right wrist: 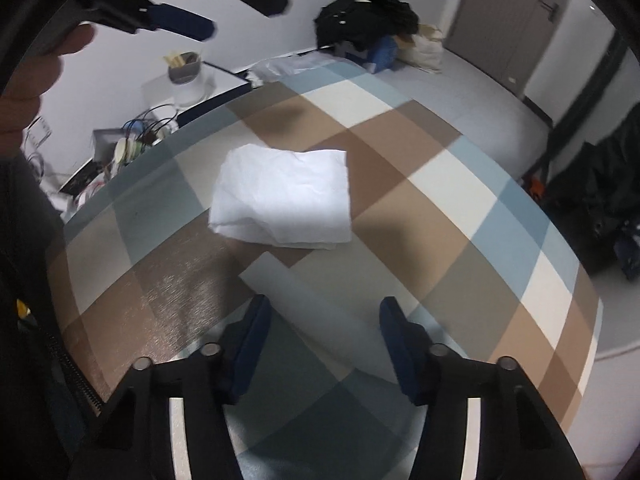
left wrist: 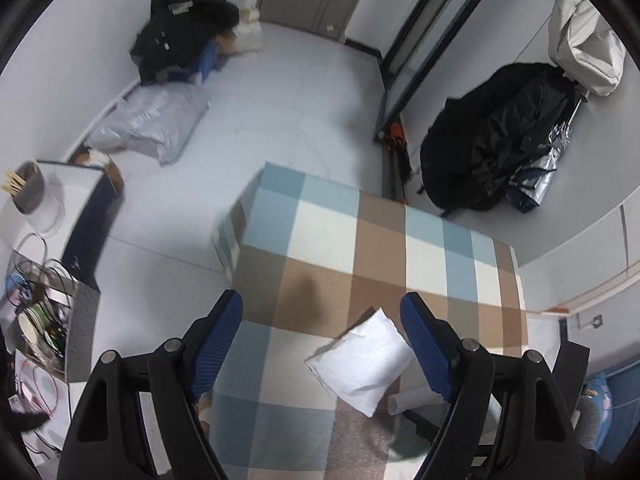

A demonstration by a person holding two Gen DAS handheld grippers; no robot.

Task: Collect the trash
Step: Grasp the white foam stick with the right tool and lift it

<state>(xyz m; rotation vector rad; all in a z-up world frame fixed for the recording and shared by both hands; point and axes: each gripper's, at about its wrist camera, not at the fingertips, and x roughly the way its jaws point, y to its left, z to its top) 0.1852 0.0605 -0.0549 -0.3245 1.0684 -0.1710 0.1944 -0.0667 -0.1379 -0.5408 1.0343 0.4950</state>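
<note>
A folded white tissue (left wrist: 360,364) (right wrist: 284,196) lies on the checked tablecloth (left wrist: 380,240) (right wrist: 440,200). My left gripper (left wrist: 322,300) hangs open above the cloth, and the tissue sits just inside its right finger. It also shows as my left gripper (right wrist: 180,20) at the top left of the right wrist view, held by a hand (right wrist: 36,76). My right gripper (right wrist: 326,302) points down at the table nearer than the tissue. A pale, blurred paper roll (right wrist: 304,304) (left wrist: 416,398) lies slantwise between its blue pads, which do not clearly press on it.
A side table at the left carries a cup of sticks (left wrist: 28,192) (right wrist: 184,66), cables and a box of clutter (left wrist: 44,320). On the floor lie dark clothes (left wrist: 184,28), a plastic bag (left wrist: 148,120) and a black bag (left wrist: 492,136).
</note>
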